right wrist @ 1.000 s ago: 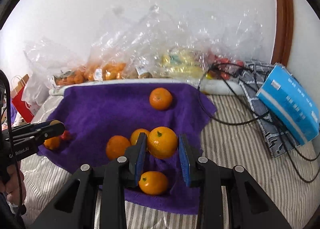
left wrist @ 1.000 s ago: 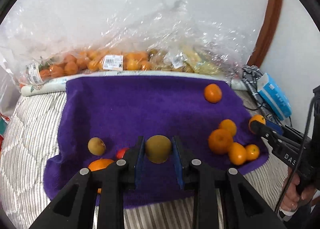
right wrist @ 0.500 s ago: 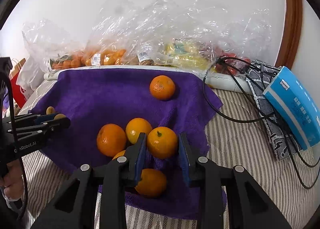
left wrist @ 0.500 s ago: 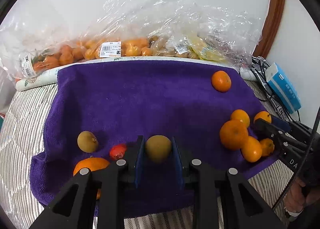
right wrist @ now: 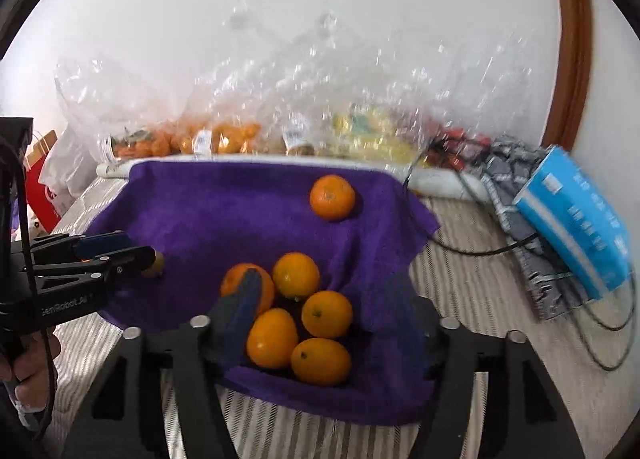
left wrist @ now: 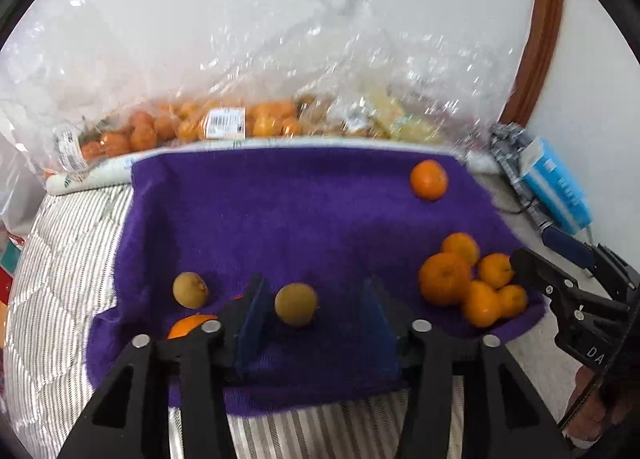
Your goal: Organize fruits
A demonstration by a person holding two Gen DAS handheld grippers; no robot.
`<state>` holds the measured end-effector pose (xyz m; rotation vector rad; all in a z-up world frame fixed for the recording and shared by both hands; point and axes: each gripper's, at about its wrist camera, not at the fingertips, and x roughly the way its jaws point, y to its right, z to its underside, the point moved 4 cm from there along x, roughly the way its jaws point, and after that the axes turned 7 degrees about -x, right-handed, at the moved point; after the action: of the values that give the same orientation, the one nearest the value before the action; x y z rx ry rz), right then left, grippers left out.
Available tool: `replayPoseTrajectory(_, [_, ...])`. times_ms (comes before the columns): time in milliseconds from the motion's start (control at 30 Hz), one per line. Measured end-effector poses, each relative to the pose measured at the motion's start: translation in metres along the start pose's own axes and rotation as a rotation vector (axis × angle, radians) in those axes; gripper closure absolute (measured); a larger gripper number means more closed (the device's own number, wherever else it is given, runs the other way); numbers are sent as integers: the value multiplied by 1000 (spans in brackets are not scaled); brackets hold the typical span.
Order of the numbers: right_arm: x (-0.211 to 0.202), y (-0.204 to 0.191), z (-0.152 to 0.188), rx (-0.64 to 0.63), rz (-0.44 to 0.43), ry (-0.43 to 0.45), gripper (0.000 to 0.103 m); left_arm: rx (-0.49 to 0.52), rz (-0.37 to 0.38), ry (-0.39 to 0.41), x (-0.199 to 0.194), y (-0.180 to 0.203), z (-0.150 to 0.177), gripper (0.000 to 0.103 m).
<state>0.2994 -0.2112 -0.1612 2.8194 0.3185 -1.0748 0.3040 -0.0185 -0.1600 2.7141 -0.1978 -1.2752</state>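
A purple towel (left wrist: 280,219) (right wrist: 220,211) covers the striped bed. My left gripper (left wrist: 313,287) has its jaws opening. A brown-green kiwi (left wrist: 296,305) lies on the towel between the pads, free of both. A second kiwi (left wrist: 190,290) and a half-hidden orange (left wrist: 192,325) lie to its left. My right gripper (right wrist: 325,283) is opening too, over a cluster of several oranges (right wrist: 327,314) that rests loose between its fingers. One orange (right wrist: 332,197) (left wrist: 429,180) sits alone farther back. Each gripper shows in the other's view: right gripper (left wrist: 536,247), left gripper (right wrist: 134,246).
Clear plastic bags of oranges (left wrist: 192,127) and yellow fruit (right wrist: 372,135) line the wall behind the towel. A blue box (right wrist: 576,215), a grey patterned cloth and black cables (right wrist: 480,251) lie on the bed to the right. A red bag (right wrist: 44,187) stands at far left.
Both grippers were shut on fruit, the left on the kiwi, the right on an orange. Both have spread their jaws, and the kiwi and the orange now lie on the towel.
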Motion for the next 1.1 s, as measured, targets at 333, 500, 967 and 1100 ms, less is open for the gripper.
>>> replayPoseTrajectory(333, [-102, -16, -16, 88, 30, 48, 25, -17, -20, 67, -97, -11, 19, 38])
replayPoseTrajectory(500, [-142, -28, -4, 119, 68, 44, 25, -31, -27, 100, -140, -13, 37, 26])
replayPoseTrajectory(967, [-230, -33, 38, 160, 110, 81, 10, -7, -54, 210, -230, 9, 84, 16])
replayPoseTrajectory(1100, [-248, -34, 45, 156, 116, 98, 9, -3, -59, 230, -245, 15, 91, 16])
